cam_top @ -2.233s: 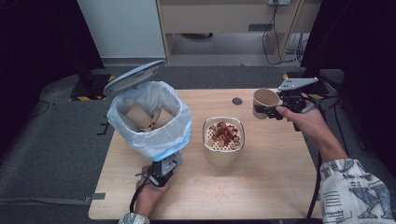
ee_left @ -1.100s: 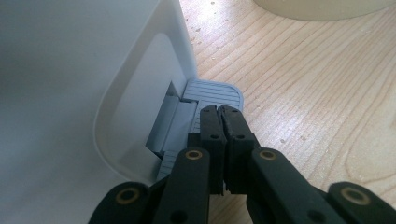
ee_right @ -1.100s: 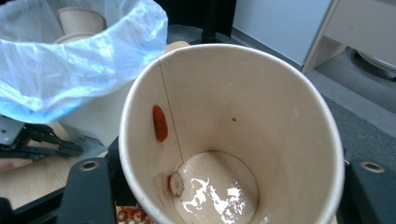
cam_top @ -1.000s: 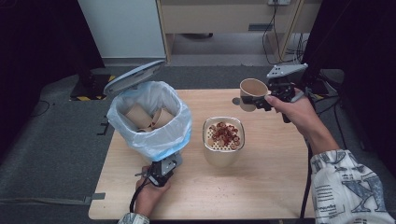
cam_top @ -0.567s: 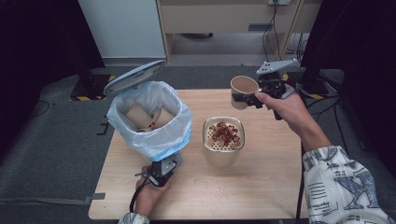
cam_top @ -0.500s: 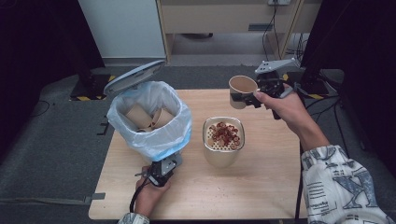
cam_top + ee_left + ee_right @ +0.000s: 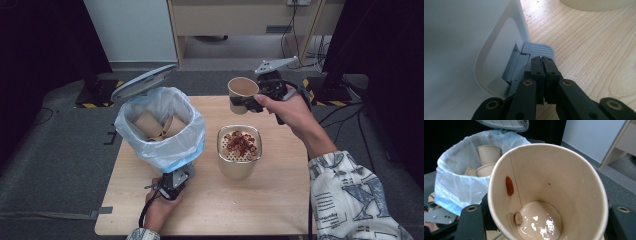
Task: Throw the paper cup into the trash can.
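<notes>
My right gripper (image 7: pixel 255 102) is shut on a brown paper cup (image 7: pixel 242 92), held in the air above the table's far side, between the bin and the beige pot. In the right gripper view the cup (image 7: pixel 549 182) holds a little liquid, a red scrap (image 7: pixel 509 185) stuck to its wall. A white pedal bin (image 7: pixel 160 125) lined with a clear bag stands at the left, lid (image 7: pixel 142 82) up, several used cups (image 7: pixel 488 153) inside. My left gripper (image 7: pixel 542 60) is shut, its tips resting on the bin's grey pedal (image 7: pixel 537 48).
A beige pot (image 7: pixel 239 150) with a perforated insert holding red and brown scraps stands at the table's middle, just right of the bin. The wooden table (image 7: pixel 280 200) has bare room along its near and right sides. Cables lie on the floor beyond.
My right gripper has carried the cup leftward from the table's far right corner toward the bin. The left gripper has stayed on the pedal and the lid has stayed up.
</notes>
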Demonstrator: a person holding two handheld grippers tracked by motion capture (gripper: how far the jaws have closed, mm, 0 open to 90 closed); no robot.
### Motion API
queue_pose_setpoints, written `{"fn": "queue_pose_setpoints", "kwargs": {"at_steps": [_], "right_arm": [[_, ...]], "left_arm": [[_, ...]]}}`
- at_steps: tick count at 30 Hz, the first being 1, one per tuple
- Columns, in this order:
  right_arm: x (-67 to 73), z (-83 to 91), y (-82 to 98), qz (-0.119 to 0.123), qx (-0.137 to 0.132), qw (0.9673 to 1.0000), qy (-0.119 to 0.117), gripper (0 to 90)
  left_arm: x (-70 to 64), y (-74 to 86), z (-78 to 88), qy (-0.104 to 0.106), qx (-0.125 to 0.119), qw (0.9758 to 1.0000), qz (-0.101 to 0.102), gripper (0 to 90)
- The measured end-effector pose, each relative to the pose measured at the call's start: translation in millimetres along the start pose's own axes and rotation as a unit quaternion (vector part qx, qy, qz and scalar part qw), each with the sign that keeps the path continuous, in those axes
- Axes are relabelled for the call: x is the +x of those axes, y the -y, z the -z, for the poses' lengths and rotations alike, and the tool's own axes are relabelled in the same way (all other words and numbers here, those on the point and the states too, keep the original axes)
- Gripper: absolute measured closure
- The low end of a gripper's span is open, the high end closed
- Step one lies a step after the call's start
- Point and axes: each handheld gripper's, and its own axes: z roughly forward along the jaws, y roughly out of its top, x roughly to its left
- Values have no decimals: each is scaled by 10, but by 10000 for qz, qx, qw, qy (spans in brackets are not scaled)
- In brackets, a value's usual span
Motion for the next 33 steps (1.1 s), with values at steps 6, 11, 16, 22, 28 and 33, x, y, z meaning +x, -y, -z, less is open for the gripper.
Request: {"fn": "queue_pose_setpoints", "kwargs": {"at_steps": [6, 11, 16, 22, 28, 33], "right_arm": [[145, -165, -165, 48, -10, 9999, -161, 325], [236, -265, -262, 84, 8, 9997, -242, 325], [335, -363, -339, 167, 56, 9993, -337, 324], [431, -471, -392, 200, 71, 9988, -431, 321], [503, -591, -419, 188, 77, 9985, -512, 320], [544, -672, -436, 187, 121, 9981, -572, 319]], "left_arm": [[-1, -1, 0, -5, 7, 10000, -13, 874], [-1, -1, 1, -4, 9, 10000, -15, 874], [0, -1, 1, -1, 7, 10000, -11, 874], [-1, -2, 0, -5, 10, 10000, -22, 874], [-1, -2, 1, -2, 10, 10000, -18, 874], [0, -2, 1, -2, 9, 10000, -13, 874]]}}
